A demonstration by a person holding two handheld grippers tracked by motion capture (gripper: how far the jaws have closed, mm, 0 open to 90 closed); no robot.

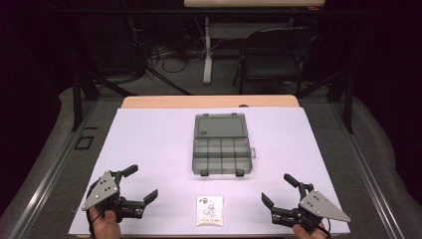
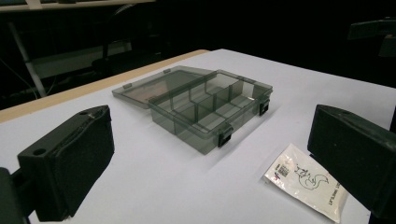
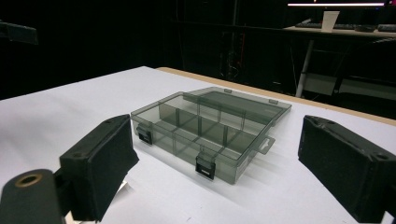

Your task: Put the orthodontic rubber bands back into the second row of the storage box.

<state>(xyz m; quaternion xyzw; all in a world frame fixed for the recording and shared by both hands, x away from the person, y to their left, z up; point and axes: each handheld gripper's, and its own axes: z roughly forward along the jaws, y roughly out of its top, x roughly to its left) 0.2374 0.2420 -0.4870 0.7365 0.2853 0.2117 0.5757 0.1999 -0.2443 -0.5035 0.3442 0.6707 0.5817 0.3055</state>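
Observation:
A smoky clear compartment box [image 1: 221, 148] lies open in the middle of the white table, its lid [image 1: 220, 125] laid flat toward the far side; I also see the box [image 2: 212, 109] [image 3: 201, 133] from both gripper views, its compartments empty. A small white packet [image 1: 209, 210] with a printed drawing lies near the front edge, between the hands, and the packet [image 2: 306, 184] sits by the left gripper's right jaw. My left gripper [image 1: 143, 183] rests at the front left, open and holding nothing. At the front right my right gripper [image 1: 278, 190] is open too, nothing between its jaws.
The white sheet [image 1: 149, 144] covers a wooden table [image 1: 209, 101] whose far edge shows bare. Beyond it stand a dark folding chair [image 1: 276, 52], a table leg [image 1: 207, 50] and cables on the floor. Metal rails run along both sides.

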